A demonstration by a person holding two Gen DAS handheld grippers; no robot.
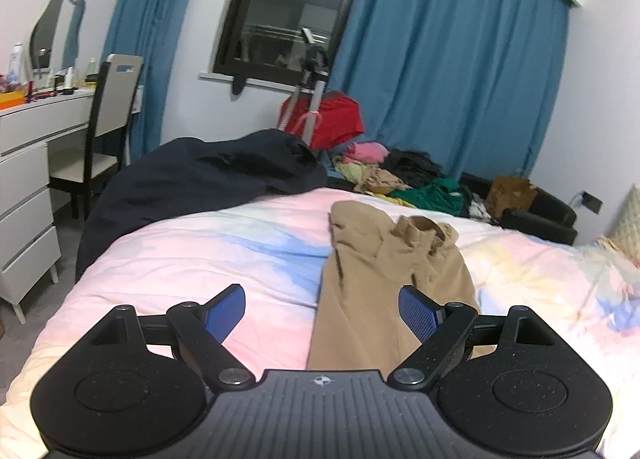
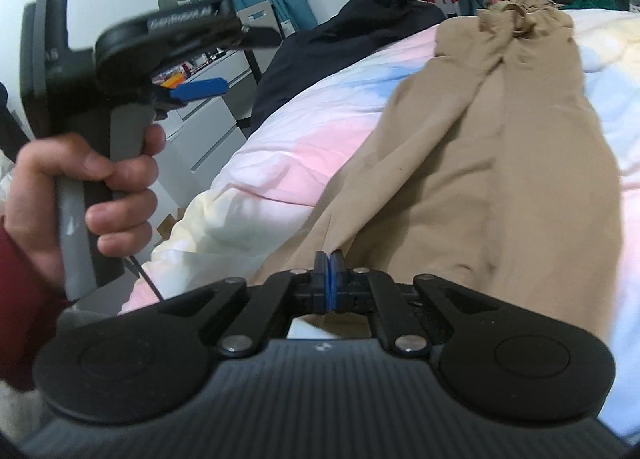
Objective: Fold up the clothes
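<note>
- Tan trousers (image 1: 384, 259) are laid lengthwise on the bed (image 1: 200, 251), waistband bunched up toward the far edge where the messy clothes pile (image 1: 404, 175) is heaped, legs run back to the near edge.
- Right gripper (image 2: 329, 263) is seen pinched fully closed; a fold of the trousers' near end looks to be caught between the pads, though the exact bite is hidden by the fingers.
- Left gripper (image 1: 322, 309) is held wide open with nothing in it, hovering above the near edge of the bed, clear of the cloth. In the right wrist view it's seen raised well off the bedding, handle wrapped by the left hand (image 2: 80, 195), roughly level.
- Fabric looks thin, soft and light, so it'll probably drape and slide rather than keep any shape; sagging should be expected if it's lifted by one point only.
- Best bet, probably: the matching hem corner gets taken by the left gripper so both corners are carried together.
</note>
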